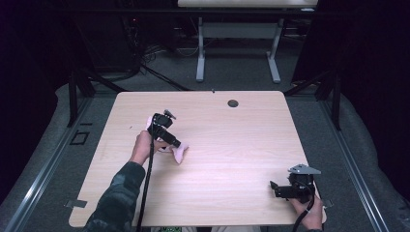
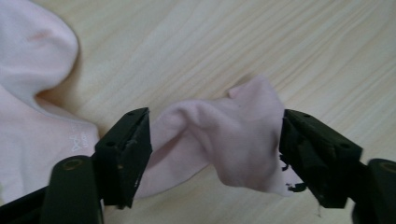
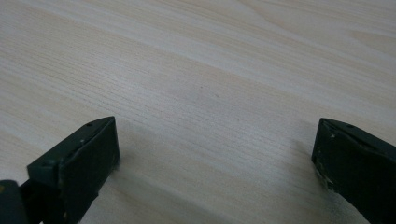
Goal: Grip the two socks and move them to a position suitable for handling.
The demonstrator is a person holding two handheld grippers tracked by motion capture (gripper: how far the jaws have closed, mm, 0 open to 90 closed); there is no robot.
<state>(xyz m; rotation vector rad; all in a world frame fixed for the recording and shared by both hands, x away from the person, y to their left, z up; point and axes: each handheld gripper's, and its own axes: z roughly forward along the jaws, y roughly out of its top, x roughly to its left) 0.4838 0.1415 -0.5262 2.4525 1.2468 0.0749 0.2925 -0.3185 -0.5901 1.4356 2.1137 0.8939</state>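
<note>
Two claws work over a pale wooden worktop (image 1: 227, 159). The left claw (image 2: 215, 149), left of centre in the high view, stands wide with a raised fold of pink sock (image 2: 224, 140) between its jaws, seemingly placed to pinch it. The right claw (image 3: 215, 163), lower right, waits wide and empty, well apart.

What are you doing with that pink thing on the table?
A person is working at a wooden table with a gripper in each hand. The left gripper is down at a pale pink sock; its jaws are open, with a bunched-up part of the sock between them, not yet pinched. The rest of the sock lies flat on the table. The right gripper waits open over bare wood near the table's right corner, holding nothing.
</note>
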